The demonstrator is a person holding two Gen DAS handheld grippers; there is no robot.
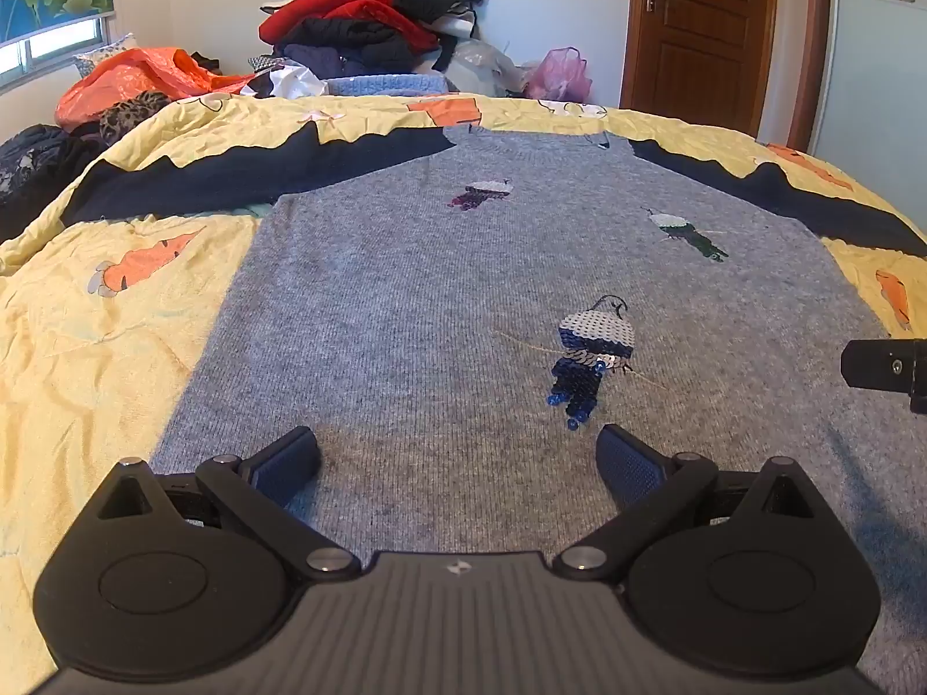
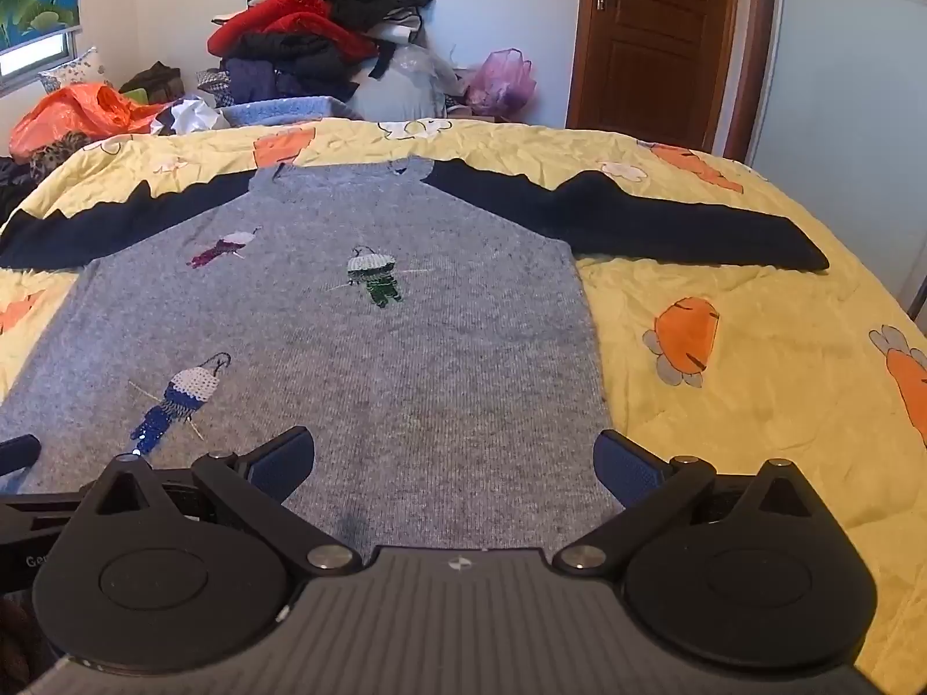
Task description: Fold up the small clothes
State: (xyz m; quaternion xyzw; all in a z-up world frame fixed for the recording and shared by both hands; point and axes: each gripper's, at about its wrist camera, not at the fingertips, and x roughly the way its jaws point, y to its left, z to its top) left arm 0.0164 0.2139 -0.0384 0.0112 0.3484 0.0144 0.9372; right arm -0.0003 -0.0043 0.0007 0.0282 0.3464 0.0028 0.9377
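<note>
A small grey knit sweater (image 1: 440, 289) (image 2: 324, 347) with dark navy sleeves (image 1: 243, 174) (image 2: 654, 220) lies flat and spread out on the bed, neck at the far end. Sequin figures decorate its front, one blue (image 1: 585, 370) (image 2: 174, 399) and one green (image 2: 376, 278). My left gripper (image 1: 457, 463) hovers open over the hem's left half, nothing between its fingers. Open as well, my right gripper (image 2: 455, 463) is over the hem's right half, its right finger near the sweater's side edge. A tip of the right gripper (image 1: 886, 370) shows in the left wrist view.
The bed carries a yellow quilt (image 1: 87, 336) (image 2: 753, 382) printed with orange carrots. Behind the bed rises a tall pile of clothes (image 1: 371, 17) (image 2: 313, 23), with orange (image 1: 133, 81) and pink bags (image 2: 504, 78). A brown door (image 1: 701, 29) stands at the back right.
</note>
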